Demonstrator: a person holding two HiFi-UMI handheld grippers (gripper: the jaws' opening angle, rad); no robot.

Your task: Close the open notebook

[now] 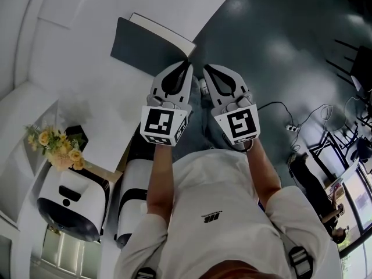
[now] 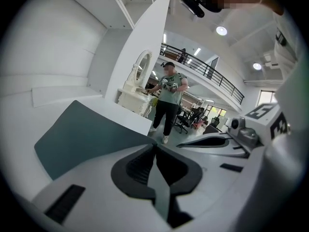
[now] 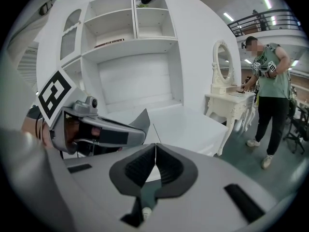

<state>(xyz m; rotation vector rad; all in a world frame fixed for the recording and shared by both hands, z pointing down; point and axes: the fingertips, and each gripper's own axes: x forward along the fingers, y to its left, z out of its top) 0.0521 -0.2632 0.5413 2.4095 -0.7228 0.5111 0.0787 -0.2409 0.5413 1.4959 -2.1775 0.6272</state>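
Note:
The notebook [image 1: 145,46] lies on the white table [image 1: 75,57], its dark grey cover [image 2: 82,137] facing up and a strip of white pages [image 1: 165,31] showing along its far side. In the right gripper view the cover's corner [image 3: 139,121] stands raised behind the left gripper. My left gripper [image 1: 189,64] is shut, empty, and hovers at the notebook's near right corner. My right gripper [image 1: 204,68] is shut too, just to the right of it, over the table's edge. Both show their jaws pressed together in their own views, left gripper [image 2: 154,144] and right gripper [image 3: 155,144].
The table's curved edge [image 1: 215,16] runs beside the dark floor [image 1: 273,51]. A bunch of yellow flowers [image 1: 55,147] and a white rounded machine [image 1: 70,202] are at the lower left. Cables [image 1: 290,118] lie on the floor. A person [image 3: 268,86] stands by a white dressing table [image 3: 231,98]. White shelves [image 3: 130,47] rise behind.

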